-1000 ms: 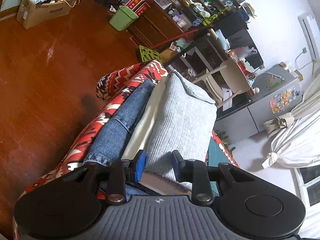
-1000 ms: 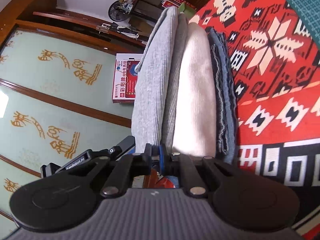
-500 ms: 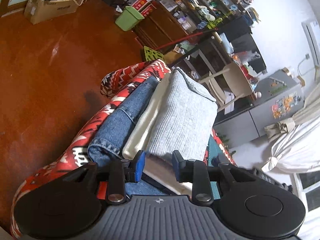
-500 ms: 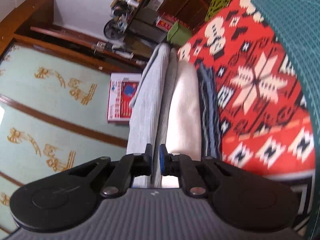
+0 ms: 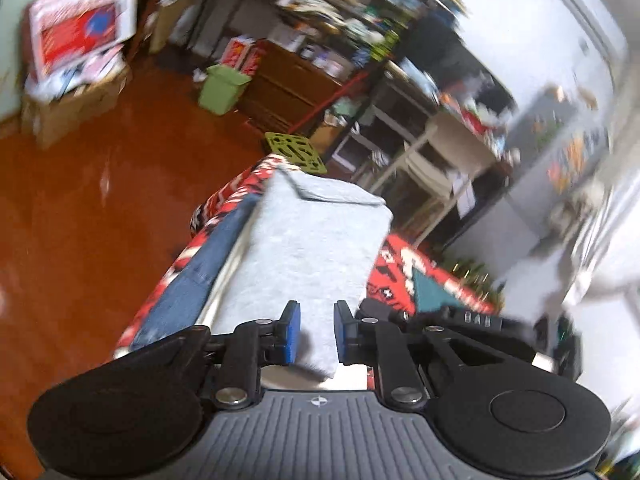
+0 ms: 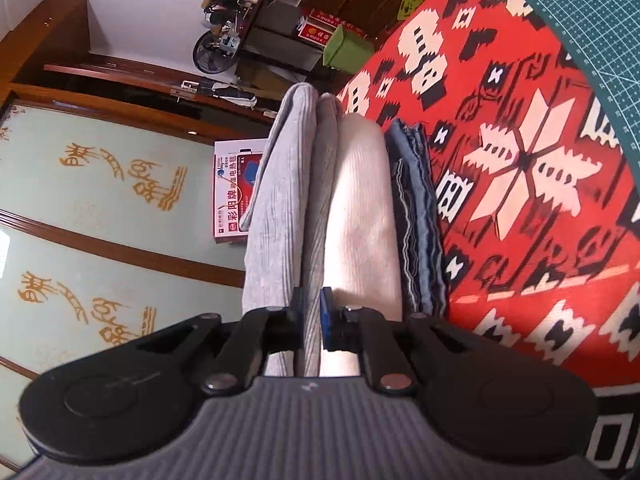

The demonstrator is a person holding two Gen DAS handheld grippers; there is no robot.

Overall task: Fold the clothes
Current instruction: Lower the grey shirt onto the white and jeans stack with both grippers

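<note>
Red patterned cloth (image 6: 520, 184) fills the right side, a teal cutting mat (image 6: 580, 20) lying on it at two o'clock. Green bin (image 5: 222, 88) sits at eleven o'clock on the polished wood floor (image 5: 80, 220), a cardboard box (image 5: 72, 108) out at ten. Pale panels with gold characters (image 6: 100, 184) run along nine o'clock, a fan (image 6: 212, 56) up at eleven.

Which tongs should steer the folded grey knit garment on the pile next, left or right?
Right, probably. The right tongs are clamped on a fold of the folded grey knit garment. The left tongs are closing with its near edge between the pads, which do not visibly press it yet.
</note>
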